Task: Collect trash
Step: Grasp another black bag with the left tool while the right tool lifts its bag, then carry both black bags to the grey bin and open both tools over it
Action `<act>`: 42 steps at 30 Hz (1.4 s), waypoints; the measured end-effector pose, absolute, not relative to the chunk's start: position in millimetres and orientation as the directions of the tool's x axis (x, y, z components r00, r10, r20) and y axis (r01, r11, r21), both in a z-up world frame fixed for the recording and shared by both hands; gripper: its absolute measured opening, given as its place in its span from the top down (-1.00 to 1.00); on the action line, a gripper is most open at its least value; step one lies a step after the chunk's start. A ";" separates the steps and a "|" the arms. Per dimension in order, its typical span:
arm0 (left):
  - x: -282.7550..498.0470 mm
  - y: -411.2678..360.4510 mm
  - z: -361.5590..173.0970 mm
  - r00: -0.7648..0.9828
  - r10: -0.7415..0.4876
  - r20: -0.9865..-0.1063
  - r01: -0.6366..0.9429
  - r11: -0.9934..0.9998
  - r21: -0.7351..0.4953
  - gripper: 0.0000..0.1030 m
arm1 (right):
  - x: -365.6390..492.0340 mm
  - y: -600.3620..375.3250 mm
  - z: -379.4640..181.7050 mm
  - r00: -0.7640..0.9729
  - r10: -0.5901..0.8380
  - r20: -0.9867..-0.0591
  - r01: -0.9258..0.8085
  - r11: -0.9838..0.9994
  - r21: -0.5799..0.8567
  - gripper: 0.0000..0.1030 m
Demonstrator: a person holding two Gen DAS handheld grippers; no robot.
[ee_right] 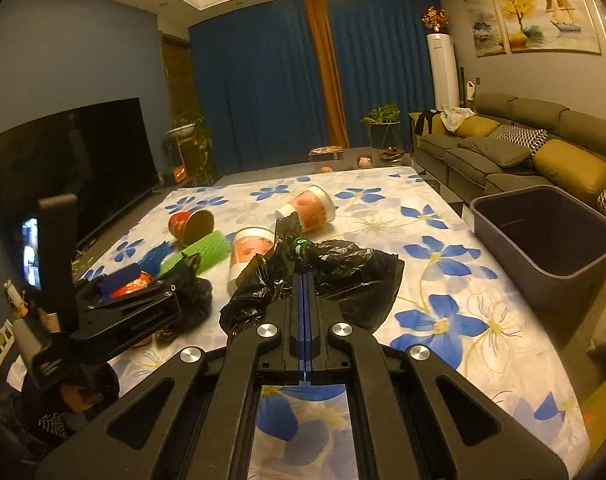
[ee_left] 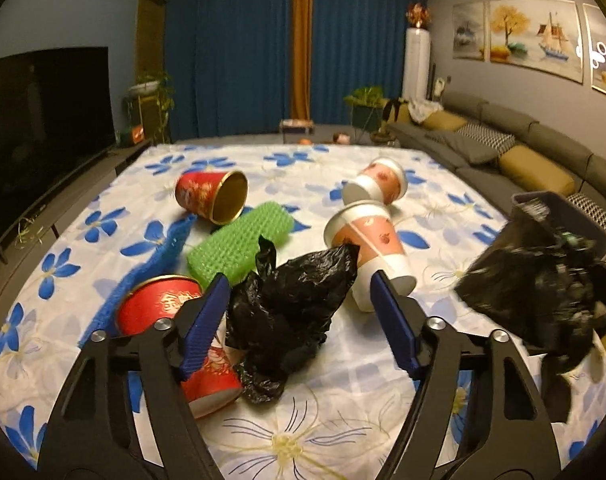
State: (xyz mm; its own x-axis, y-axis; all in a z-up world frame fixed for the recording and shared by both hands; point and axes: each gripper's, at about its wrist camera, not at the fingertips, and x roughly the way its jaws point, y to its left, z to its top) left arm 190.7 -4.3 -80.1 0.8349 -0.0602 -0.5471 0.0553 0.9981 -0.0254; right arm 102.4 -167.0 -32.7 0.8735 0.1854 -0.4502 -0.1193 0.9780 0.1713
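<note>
The right tongs point(ee_right: 305, 276), at centre frame, are clamped together on a black bag point(ee_right: 343, 268), seemingly for the grey bin point(ee_right: 543, 272) at right. The left tongs point(ee_left: 299, 300) are held apart around another black bag point(ee_left: 287, 312), lower centre. Cups point(ee_left: 367, 240) are scattered across the floral-clothed bench point(ee_left: 303, 420); blue curtains point(ee_left: 239, 52) are hung behind.

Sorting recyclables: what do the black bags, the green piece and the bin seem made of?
Black bags: thin glossy plastic film, crinkled with sharp highlights. Green piece: probably soft foam netting, with an open bumpy mesh. Bin: likely rigid matte grey plastic, with smooth moulded walls.
</note>
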 end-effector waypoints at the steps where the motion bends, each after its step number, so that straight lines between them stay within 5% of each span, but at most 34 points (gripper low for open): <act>1: 194.3 -3.4 -82.2 0.826 -0.060 -0.560 0.053 0.998 -0.029 -0.17 | 103.1 -169.1 -32.7 0.874 0.185 -0.449 -0.117 0.978 0.174 0.98; 8: 204.5 0.8 -88.7 0.795 -0.097 -0.599 0.064 0.995 -0.076 0.86 | 106.5 -173.7 -32.4 0.876 0.188 -0.443 -0.120 0.977 0.177 0.98; 10: 200.8 1.2 -85.2 0.805 -0.107 -0.584 0.069 0.994 -0.087 0.97 | 105.9 -173.0 -31.6 0.877 0.191 -0.442 -0.124 0.976 0.177 0.98; 24: 143.0 -11.8 -7.0 0.908 -0.201 -0.366 0.174 0.979 -0.106 1.00 | 98.4 -180.4 -12.8 0.906 0.196 -0.375 -0.141 0.975 0.170 0.98; 42: 165.8 -92.8 14.8 0.886 -0.296 -0.356 0.283 0.955 -0.089 1.00 | 104.6 -233.3 9.9 0.942 0.092 -0.323 -0.058 0.992 0.113 0.98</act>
